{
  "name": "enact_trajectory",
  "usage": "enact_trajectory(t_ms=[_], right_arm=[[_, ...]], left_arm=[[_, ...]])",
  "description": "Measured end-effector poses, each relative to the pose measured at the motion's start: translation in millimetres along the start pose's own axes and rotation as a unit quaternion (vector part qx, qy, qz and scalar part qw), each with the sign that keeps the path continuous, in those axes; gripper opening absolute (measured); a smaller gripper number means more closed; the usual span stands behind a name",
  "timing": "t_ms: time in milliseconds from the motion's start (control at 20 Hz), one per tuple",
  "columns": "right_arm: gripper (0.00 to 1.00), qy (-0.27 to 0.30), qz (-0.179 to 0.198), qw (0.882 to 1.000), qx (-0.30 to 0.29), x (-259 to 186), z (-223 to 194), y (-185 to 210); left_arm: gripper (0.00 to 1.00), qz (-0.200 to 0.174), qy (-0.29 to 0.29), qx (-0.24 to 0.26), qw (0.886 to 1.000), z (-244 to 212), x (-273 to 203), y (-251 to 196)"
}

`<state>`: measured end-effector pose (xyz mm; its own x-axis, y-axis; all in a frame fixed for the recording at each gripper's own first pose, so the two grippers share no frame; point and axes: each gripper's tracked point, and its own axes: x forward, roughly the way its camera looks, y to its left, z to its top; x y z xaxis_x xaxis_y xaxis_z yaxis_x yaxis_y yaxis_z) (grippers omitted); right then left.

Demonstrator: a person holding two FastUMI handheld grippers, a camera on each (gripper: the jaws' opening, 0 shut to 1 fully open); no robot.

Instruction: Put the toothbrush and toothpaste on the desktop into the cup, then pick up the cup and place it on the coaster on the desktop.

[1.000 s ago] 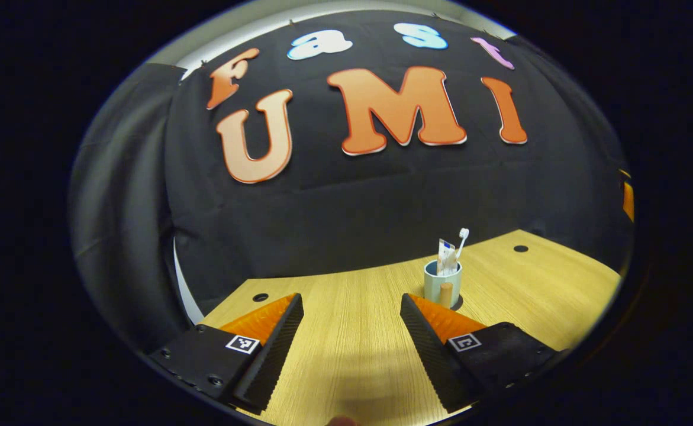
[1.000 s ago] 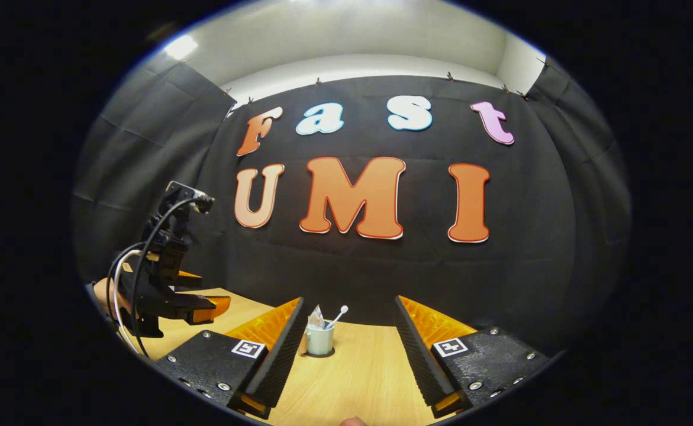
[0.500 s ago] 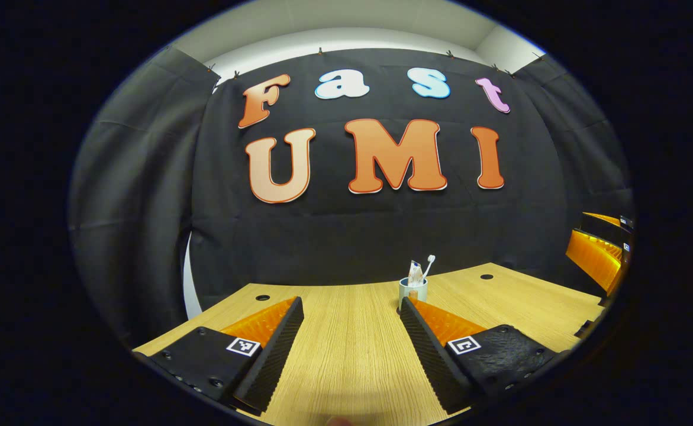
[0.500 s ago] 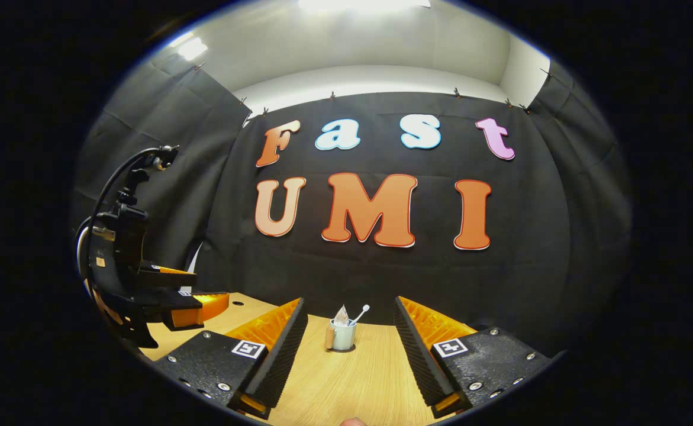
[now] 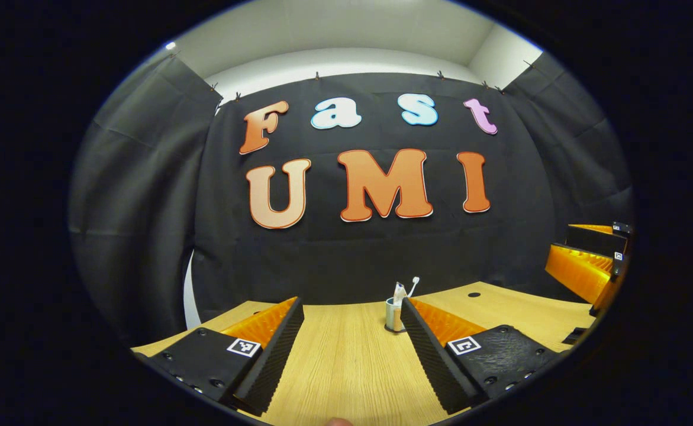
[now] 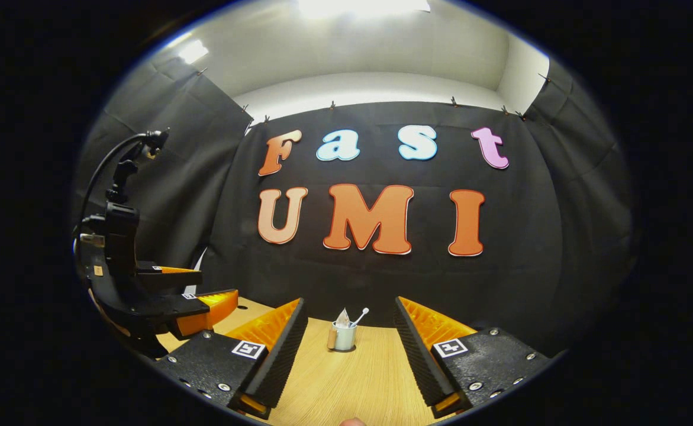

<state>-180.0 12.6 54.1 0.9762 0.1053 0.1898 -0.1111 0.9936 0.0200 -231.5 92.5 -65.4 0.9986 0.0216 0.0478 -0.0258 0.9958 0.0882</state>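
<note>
left gripper view, near to far: left gripper (image 5: 352, 331) with both fingers spread wide and nothing between them, hanging over the pale wood-grain desktop (image 5: 346, 367); beyond it a small pale-green cylindrical cup (image 5: 392, 315) with a wooden handle, partly behind the near finger. right gripper view: right gripper (image 6: 351, 337) likewise released and empty, with the same cup (image 6: 344, 337) standing upright well ahead between its fingers. inside the cup, a white toothbrush (image 6: 359, 315) leans to one side, head up, beside a crumpled white toothpaste tube (image 6: 342, 318); both rise above the rim. a dark edge under the cup may be the round coaster (image 6: 342, 349), though this is too small to confirm. judged: loading is done and the cup looks placed; good practice is to back both grippers straight away, fingers apart, clear of the handle.
</note>
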Motion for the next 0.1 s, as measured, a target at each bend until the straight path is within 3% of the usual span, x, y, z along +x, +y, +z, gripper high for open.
enact_trajectory(t_ms=[100], right_arm=[[0.88,0.006,-0.001,1.0,0.004,-1.4,-8.6,-2.2]], left_arm=[[0.99,0.002,0.006,-0.012,1.0,-10.1,-2.2,1.6]])
